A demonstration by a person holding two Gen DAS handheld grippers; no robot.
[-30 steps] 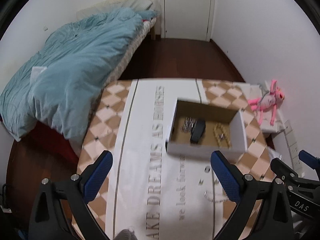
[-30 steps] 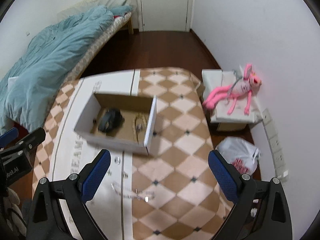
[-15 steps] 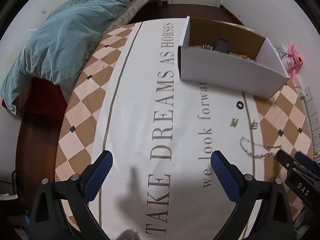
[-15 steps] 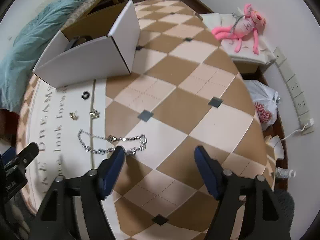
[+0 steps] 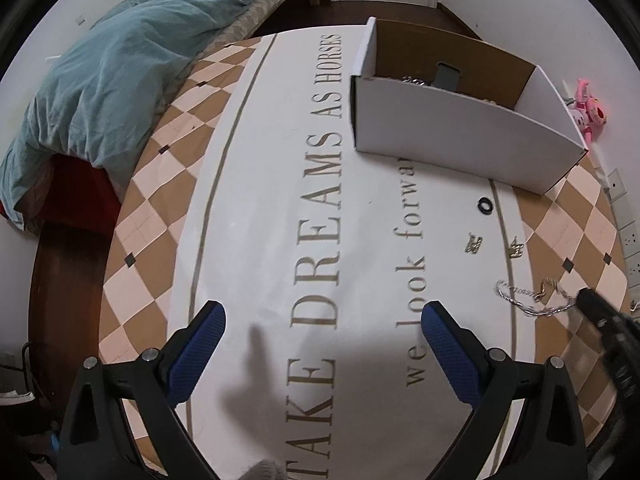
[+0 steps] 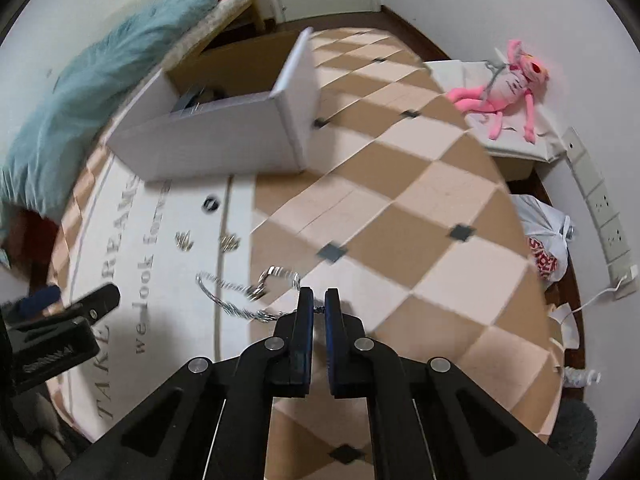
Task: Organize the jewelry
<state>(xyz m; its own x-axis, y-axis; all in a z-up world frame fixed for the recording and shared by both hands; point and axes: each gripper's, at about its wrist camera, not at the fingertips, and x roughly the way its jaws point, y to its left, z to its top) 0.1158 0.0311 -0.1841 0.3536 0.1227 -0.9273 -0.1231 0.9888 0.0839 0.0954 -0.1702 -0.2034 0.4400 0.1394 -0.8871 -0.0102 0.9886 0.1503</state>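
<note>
A silver chain (image 6: 240,292) lies on the table; it also shows in the left wrist view (image 5: 528,300). My right gripper (image 6: 319,300) is shut on one end of the silver chain, low at the table; its tip shows in the left wrist view (image 5: 592,304). Two small silver earrings (image 5: 474,244) (image 5: 517,249) and a black ring (image 5: 485,207) lie between the chain and a white cardboard box (image 5: 460,136). The box holds a dark item and some jewelry. My left gripper (image 5: 320,344) is open and empty above the printed cloth.
A bed with a teal duvet (image 5: 104,64) stands left of the table. A pink plush toy (image 6: 504,88) lies on a low white stand at the right. A plastic bag (image 6: 544,236) sits on the floor by the wall sockets.
Both grippers have dropped from high above to just over the table. My right gripper has closed from wide open onto the chain's end. The left gripper stays open.
</note>
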